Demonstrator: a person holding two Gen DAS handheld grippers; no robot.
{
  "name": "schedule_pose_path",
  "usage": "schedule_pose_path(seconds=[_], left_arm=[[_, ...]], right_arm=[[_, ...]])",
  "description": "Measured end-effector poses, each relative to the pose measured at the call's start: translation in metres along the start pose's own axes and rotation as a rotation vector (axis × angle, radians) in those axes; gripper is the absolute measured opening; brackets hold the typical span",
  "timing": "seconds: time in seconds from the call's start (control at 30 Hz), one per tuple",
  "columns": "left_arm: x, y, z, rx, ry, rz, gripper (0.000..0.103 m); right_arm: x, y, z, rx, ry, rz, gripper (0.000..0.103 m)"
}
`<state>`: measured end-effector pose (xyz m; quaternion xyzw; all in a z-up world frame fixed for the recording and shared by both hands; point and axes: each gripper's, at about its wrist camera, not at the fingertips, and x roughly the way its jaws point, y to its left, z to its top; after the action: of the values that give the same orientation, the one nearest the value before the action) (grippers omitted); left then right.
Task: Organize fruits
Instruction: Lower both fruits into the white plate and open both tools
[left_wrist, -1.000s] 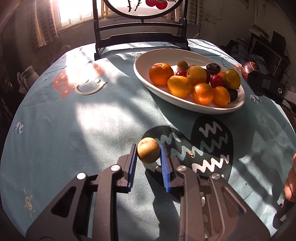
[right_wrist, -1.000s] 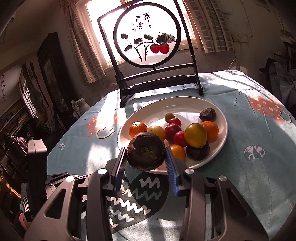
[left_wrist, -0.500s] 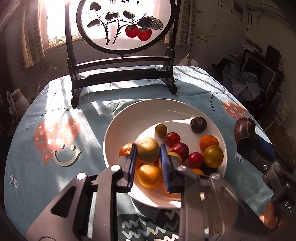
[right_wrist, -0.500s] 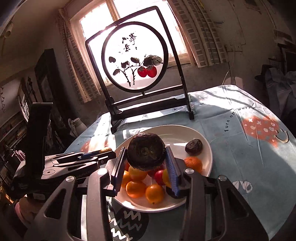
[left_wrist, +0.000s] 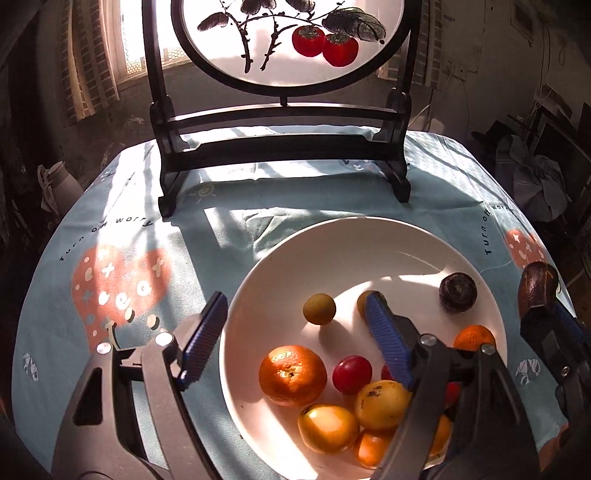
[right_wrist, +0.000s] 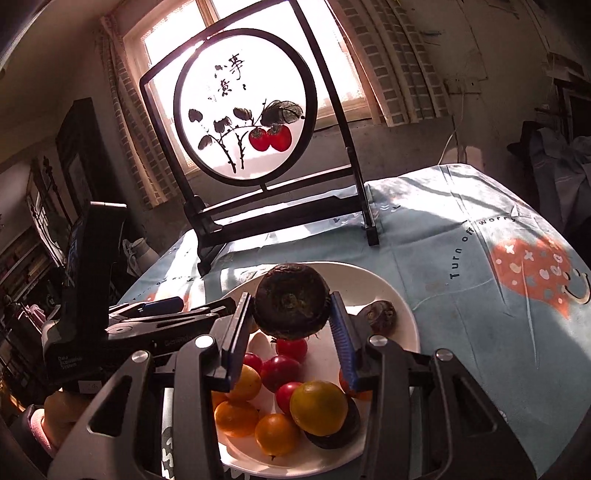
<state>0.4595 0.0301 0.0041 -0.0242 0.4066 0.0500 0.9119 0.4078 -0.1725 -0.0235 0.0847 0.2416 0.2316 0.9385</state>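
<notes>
A white plate (left_wrist: 369, 251) on the table holds several oranges, yellow and red fruits. My left gripper (left_wrist: 295, 328) is open and empty above the plate's left part. A small brownish-green fruit (left_wrist: 319, 309) lies loose on the plate between its fingers. My right gripper (right_wrist: 291, 317) is shut on a large dark fruit (right_wrist: 291, 302) and holds it above the plate (right_wrist: 399, 295). A smaller dark fruit (left_wrist: 458, 292) lies at the plate's right side. The right gripper with its dark fruit also shows at the right edge of the left wrist view (left_wrist: 535, 288).
A dark wooden stand with a round painted screen (left_wrist: 280, 147) stands behind the plate at the table's far side. The table has a light blue printed cloth (left_wrist: 122, 258). The left gripper's body (right_wrist: 110, 321) sits at the left of the right wrist view.
My left gripper carried the small brownish fruit over the plate, opened and let it go there. My right gripper moved in over the plate, still holding the dark fruit.
</notes>
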Motion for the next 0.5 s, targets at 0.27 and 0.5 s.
schedule_pose_path(seconds=[0.27,0.5], left_arm=[[-0.045,0.019,-0.017,-0.009,-0.064,0.06,0.09],[-0.084,0.03,-0.046,-0.036,-0.102,0.041,0.093]], right_arm=[[0.025,0.0,-0.008,-0.008,0.081,0.007,0.042],[0.034,0.008,-0.009,-0.05,0.132,-0.013,0.051]])
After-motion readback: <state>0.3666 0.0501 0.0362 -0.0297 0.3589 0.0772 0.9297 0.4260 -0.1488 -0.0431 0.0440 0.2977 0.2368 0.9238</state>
